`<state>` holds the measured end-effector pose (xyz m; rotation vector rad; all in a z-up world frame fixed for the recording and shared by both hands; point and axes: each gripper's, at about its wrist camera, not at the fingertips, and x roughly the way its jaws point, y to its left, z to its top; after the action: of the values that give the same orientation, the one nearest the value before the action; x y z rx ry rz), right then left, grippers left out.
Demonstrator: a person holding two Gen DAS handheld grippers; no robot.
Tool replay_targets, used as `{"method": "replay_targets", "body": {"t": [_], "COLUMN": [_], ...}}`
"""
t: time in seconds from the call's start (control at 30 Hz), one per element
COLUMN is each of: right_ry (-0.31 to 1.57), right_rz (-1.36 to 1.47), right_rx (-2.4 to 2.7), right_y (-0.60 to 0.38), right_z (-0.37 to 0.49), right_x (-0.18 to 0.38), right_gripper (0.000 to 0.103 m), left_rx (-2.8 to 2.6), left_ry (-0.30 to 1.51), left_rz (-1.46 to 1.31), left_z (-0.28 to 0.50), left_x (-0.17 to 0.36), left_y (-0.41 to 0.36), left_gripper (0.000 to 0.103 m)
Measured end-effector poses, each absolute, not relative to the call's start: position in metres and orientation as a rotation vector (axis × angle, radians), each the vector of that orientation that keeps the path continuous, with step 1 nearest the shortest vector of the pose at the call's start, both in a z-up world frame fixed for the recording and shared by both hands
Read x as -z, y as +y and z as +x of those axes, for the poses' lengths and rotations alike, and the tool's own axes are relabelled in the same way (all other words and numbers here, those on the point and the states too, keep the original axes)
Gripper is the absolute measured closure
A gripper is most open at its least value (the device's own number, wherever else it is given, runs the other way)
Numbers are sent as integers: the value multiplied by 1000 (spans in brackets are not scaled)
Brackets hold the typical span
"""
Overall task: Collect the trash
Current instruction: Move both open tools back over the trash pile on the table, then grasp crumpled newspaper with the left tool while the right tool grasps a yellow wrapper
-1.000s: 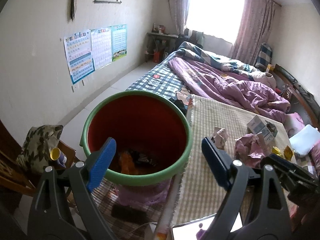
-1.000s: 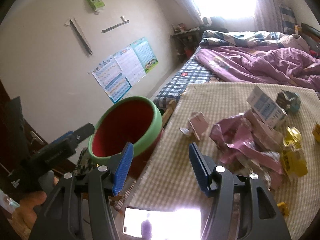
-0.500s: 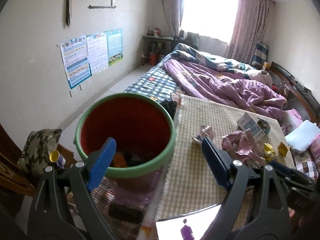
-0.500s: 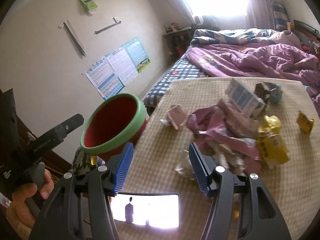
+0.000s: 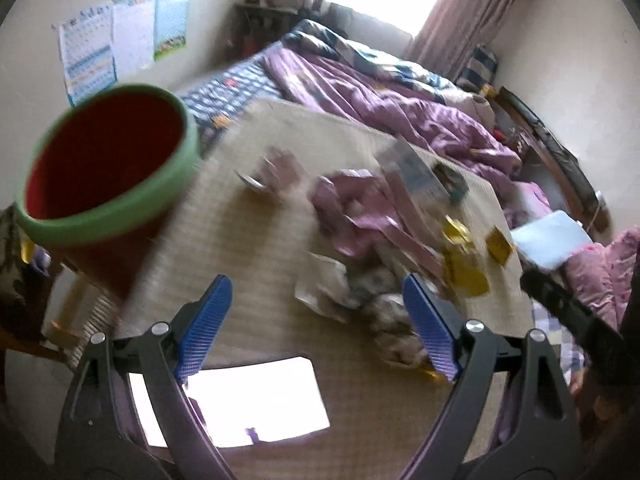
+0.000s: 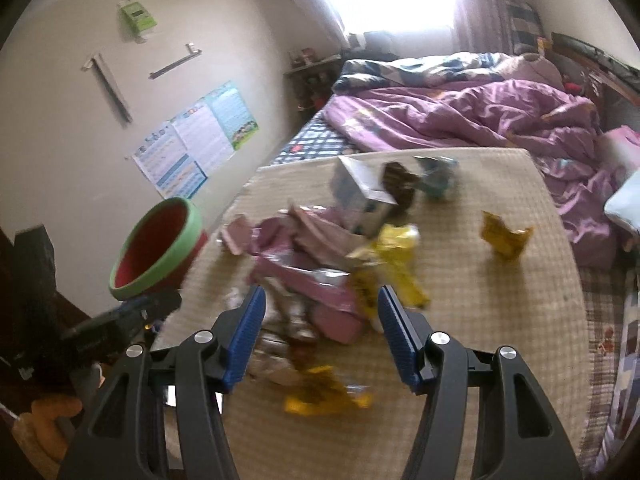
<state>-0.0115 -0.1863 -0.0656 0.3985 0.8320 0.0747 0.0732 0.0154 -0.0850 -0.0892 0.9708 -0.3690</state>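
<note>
Trash (image 6: 332, 264) lies heaped near the middle of the mat-covered table (image 6: 500, 320): crumpled pink wrappers (image 5: 360, 216), a small white carton (image 6: 360, 196), yellow packets (image 6: 396, 268), with one yellow scrap (image 6: 506, 240) apart toward the right edge. The bin (image 5: 108, 168), red inside with a green rim, stands just off the table's left edge, its mouth open and close enough, I judge, that a piece needs only a short carry over the edge to drop in.

The left gripper (image 5: 320, 328) has its blue pads spread wide and nothing between them; it hangs over the near part of the table, pointing down at the near side of the heap. The right gripper (image 6: 322, 332) is also spread, somewhat narrower, empty, aimed at the pink and yellow wrappers just ahead of its tips. Both seem held apart so as to straddle a loose piece. A bright phone (image 5: 232, 400) lies by the near edge, below the left gripper. No piece is gripped yet; the picking looks about to begin.
</note>
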Motion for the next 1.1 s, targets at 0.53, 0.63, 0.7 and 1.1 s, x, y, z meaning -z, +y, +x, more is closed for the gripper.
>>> {"method": "replay_targets", "body": {"t": [0.53, 0.63, 0.7, 1.1], "right_ry": [911, 919, 922, 962], "right_rz": [453, 453, 448, 380], "right_rx": [-139, -155, -169, -209], "right_y": [-243, -244, -243, -237], "right_z": [-19, -15, -12, 25], "right_x": [102, 105, 106, 127], "right_gripper": [46, 46, 46, 46], "left_rx": [398, 395, 395, 381], "left_ry": [1141, 1129, 1123, 1009], "left_rz": [-31, -43, -62, -123], "left_z": [71, 70, 68, 63], "left_x": [147, 143, 138, 97], "left_y": [-59, -59, -56, -42], "left_gripper": [64, 65, 66, 66]}}
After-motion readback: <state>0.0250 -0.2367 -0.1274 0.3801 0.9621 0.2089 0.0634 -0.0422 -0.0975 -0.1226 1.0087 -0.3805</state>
